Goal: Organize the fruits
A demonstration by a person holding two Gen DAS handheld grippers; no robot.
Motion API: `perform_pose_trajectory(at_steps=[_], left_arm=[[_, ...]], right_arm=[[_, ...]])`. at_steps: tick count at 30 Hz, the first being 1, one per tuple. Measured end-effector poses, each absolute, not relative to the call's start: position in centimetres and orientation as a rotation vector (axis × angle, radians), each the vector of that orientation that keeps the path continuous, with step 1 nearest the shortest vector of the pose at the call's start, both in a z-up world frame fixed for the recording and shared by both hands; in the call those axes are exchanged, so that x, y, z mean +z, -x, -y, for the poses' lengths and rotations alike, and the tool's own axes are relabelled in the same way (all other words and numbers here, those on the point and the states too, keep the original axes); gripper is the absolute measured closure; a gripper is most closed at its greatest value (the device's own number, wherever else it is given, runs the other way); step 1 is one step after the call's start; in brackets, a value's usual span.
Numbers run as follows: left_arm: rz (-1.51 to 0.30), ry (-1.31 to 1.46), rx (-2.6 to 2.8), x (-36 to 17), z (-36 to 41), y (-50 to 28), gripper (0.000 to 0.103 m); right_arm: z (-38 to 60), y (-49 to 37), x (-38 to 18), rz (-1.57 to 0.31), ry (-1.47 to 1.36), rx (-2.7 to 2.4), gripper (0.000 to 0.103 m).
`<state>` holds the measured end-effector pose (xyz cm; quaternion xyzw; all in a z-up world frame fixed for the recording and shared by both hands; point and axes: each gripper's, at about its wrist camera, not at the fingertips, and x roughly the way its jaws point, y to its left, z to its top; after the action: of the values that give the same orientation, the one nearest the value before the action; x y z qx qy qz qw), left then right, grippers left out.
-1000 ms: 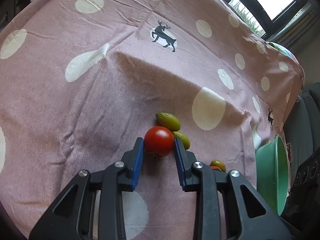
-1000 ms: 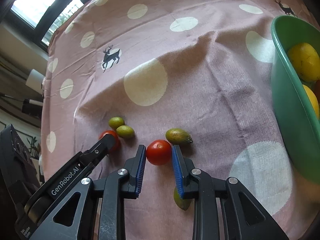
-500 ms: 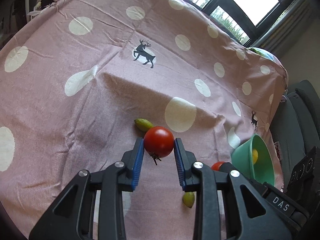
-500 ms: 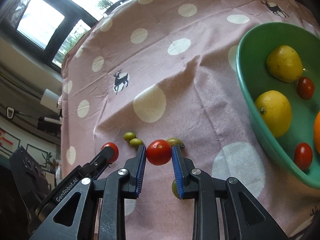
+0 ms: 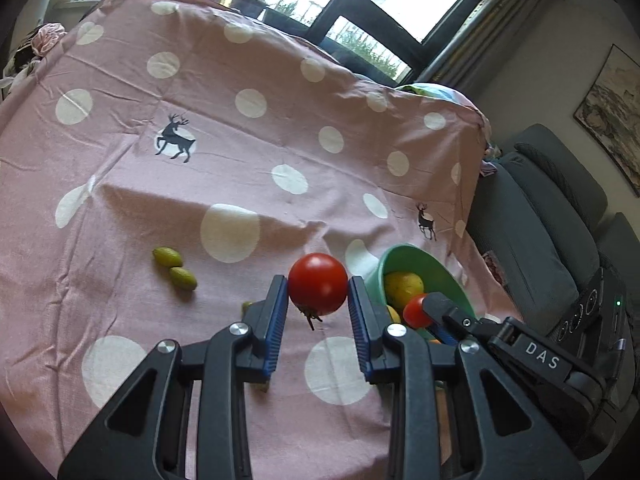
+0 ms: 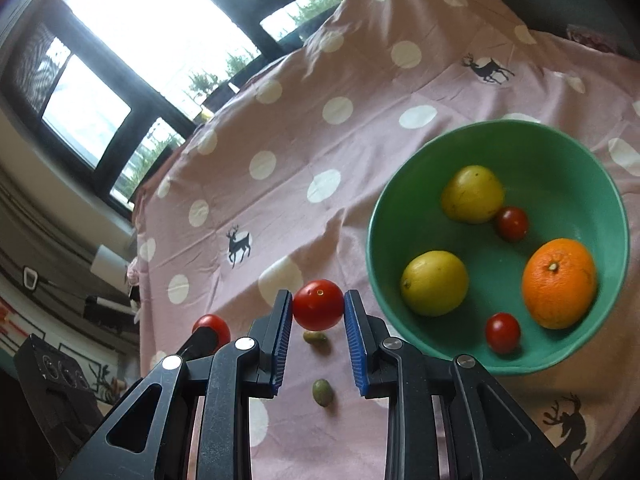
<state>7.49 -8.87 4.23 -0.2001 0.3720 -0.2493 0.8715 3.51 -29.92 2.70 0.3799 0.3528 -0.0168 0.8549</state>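
- Left gripper [image 5: 318,300] is clamped on a red tomato [image 5: 317,283].
- Right gripper [image 6: 318,318] is pinching another tomato [image 6: 318,304] beside the green bowl [image 6: 384,216].

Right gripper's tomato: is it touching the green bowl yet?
Apart. In the right wrist view the tomato sits clamped between the right gripper pads, with pink cloth showing between it and the green bowl rim.

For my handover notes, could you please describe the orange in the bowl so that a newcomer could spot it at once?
Find the green bowl on the pink dotted cloth. The orange lies inside, near its right wall, beside two lemons and two small tomatoes. It is the only orange-coloured fruit there, and the largest.
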Motion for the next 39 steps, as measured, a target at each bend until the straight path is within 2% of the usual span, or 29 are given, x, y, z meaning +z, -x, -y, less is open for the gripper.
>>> perform_pose_trajectory(at_steps=[13,39], left_arm=[[-0.785,0.351,-0.721,4.6,15.6,-6.1,0.073],[-0.881,0.282,-0.842,2.1,21.6,-6.7,0.073]], right_arm=[[35.3,0.5,2.6,-0.646,-0.906,-0.197,0.075],[38.9,1.6,-0.8,-0.694,-1.034,-0.264,0.075]])
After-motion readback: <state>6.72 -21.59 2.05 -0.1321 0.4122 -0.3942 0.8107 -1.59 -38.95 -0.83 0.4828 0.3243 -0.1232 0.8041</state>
